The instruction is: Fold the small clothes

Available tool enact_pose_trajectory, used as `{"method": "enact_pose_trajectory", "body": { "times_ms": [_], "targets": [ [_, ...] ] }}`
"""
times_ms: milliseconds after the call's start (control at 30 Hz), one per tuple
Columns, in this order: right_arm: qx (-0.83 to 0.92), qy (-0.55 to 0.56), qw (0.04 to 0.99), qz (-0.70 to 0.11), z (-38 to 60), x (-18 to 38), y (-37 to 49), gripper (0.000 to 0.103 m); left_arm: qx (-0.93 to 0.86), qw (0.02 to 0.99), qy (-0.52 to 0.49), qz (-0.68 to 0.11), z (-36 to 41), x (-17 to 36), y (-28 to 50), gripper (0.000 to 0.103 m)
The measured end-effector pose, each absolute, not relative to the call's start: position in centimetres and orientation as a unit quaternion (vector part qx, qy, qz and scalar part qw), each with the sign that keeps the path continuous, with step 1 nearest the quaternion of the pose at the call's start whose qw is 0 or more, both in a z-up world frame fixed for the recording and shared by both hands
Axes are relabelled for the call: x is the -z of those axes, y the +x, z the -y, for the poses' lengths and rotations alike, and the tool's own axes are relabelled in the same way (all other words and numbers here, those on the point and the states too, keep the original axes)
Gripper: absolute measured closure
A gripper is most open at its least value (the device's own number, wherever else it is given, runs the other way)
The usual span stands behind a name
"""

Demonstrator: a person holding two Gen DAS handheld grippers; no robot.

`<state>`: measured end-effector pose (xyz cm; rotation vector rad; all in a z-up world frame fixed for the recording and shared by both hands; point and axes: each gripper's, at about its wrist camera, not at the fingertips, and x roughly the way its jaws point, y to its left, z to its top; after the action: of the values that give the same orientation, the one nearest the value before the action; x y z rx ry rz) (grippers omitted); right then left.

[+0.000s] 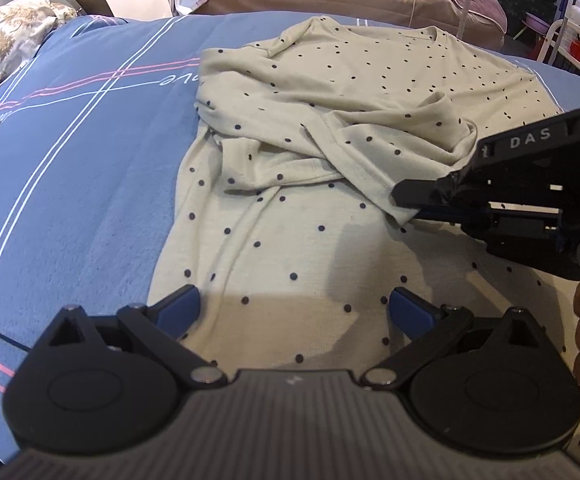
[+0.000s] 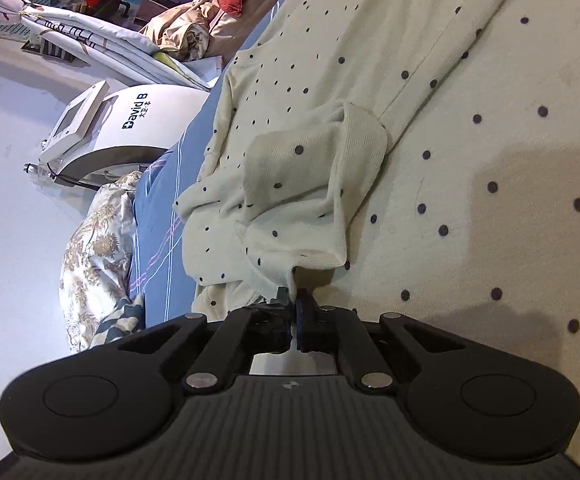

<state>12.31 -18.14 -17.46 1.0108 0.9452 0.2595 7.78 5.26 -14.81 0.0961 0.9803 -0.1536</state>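
Left wrist view: cream knitted garment with dark dots (image 1: pixel 290 184) is spread on blue striped bedsheet (image 1: pixel 82 184), sleeves folded across middle. Left gripper (image 1: pixel 294 304) is held over lower part of garment, blue-tipped fingers (image 1: pixel 182 306) spread wide, nothing between them. Right gripper (image 1: pixel 414 200) is seen at right, edge of folded sleeve pinched.

Right wrist view: right gripper (image 2: pixel 294 312) is pressed together on sleeve cuff fabric. White machine marked "David B" (image 2: pixel 130 128) and floral pillow (image 2: pixel 94 256) are seen beside bed.

Soft matt knit shirt (image 1: pixel 330 92); smooth woven blue bedsheet (image 1: pixel 90 184).
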Motion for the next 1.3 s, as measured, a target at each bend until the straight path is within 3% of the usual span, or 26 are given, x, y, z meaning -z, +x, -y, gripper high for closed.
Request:
{"method": "enact_pose_trajectory", "body": {
  "times_ms": [167,367,500,867,1033,1167,1300],
  "targets": [
    [-0.138,0.378,0.791,-0.46,21.6,14.8,12.7,0.099,0.075,0.878,0.046,-0.471,-5.3,14.8,7.8,0.0],
    [-0.156,0.089,0.851,-0.493,27.2,10.0,13.4,0.099,0.083,0.874,0.034,-0.478,-5.7,14.5,8.2,0.0],
    [-0.145,-0.018,0.848,-0.51,30.6,9.9,14.3,0.099,0.09,0.878,0.009,-0.469,-6.6,13.6,8.9,0.0],
    [-0.135,-0.061,0.839,-0.523,30.6,11.5,18.1,0.099,0.071,0.923,0.058,-0.373,-9.5,8.2,18.4,0.001],
    [-0.076,-0.178,0.839,-0.508,32.8,10.5,19.3,0.1,0.052,0.925,0.081,-0.368,-9.9,8.2,25.0,0.001],
    [-0.072,-0.129,0.828,-0.541,35.1,11.2,21.6,0.1,0.048,0.917,0.11,-0.38,-9.2,9.4,28.9,0.001],
    [-0.077,-0.147,0.824,-0.542,34.4,12.0,21.8,0.1,0.043,0.905,0.1,-0.411,-9.2,10.7,32.3,0.001]
  ]
}}
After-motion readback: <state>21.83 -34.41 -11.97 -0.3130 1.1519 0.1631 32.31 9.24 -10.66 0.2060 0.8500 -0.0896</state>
